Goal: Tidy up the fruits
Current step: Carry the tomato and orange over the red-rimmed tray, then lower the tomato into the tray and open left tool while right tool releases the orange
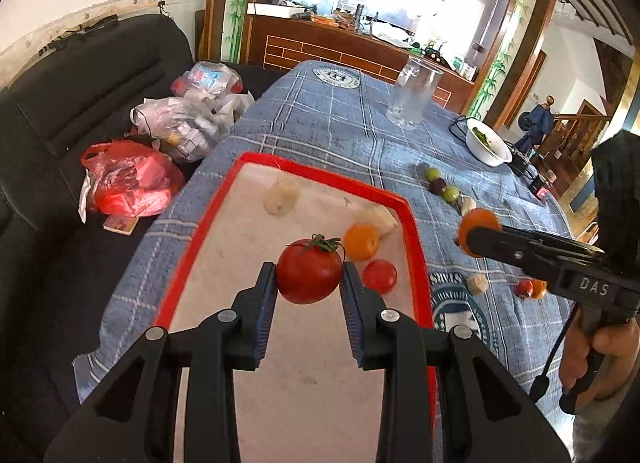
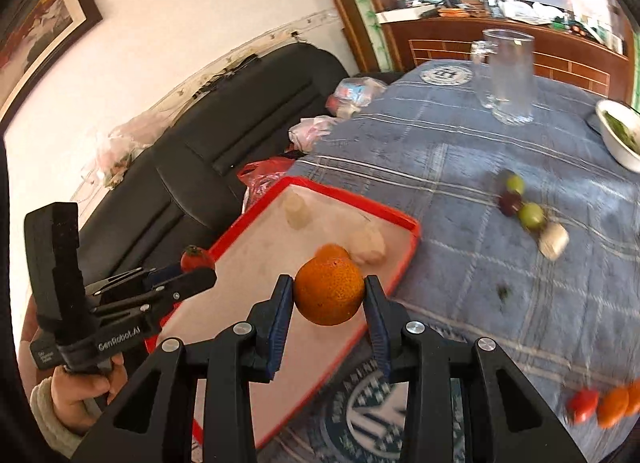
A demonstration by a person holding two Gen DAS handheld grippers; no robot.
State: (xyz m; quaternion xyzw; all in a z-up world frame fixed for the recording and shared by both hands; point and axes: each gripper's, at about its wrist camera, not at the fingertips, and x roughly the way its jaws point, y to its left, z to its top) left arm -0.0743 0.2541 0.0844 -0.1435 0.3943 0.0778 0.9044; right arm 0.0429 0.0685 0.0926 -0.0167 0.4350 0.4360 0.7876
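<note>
blurred fruit [image 2: 600,403], perhaps oranges, edge-cropped

I held the left gripper [image 1: 309,277] angled downward, its jaws clamped on a tomato [image 1: 309,271] — my left hand [image 2: 86,391] wrapped around the handle below. The right gripper [image 2: 329,297] pointed down at a similar slant, pads pressing a mandarin [image 2: 329,291] — right hand [image 1: 596,359] gripping its handle.

Red tomato [image 1: 308,272] – orange mandarin [image 2: 329,290] (red-rimmed tray [image 1: 414,231], blue plaid cloth [image 1: 320,119]).
</note>
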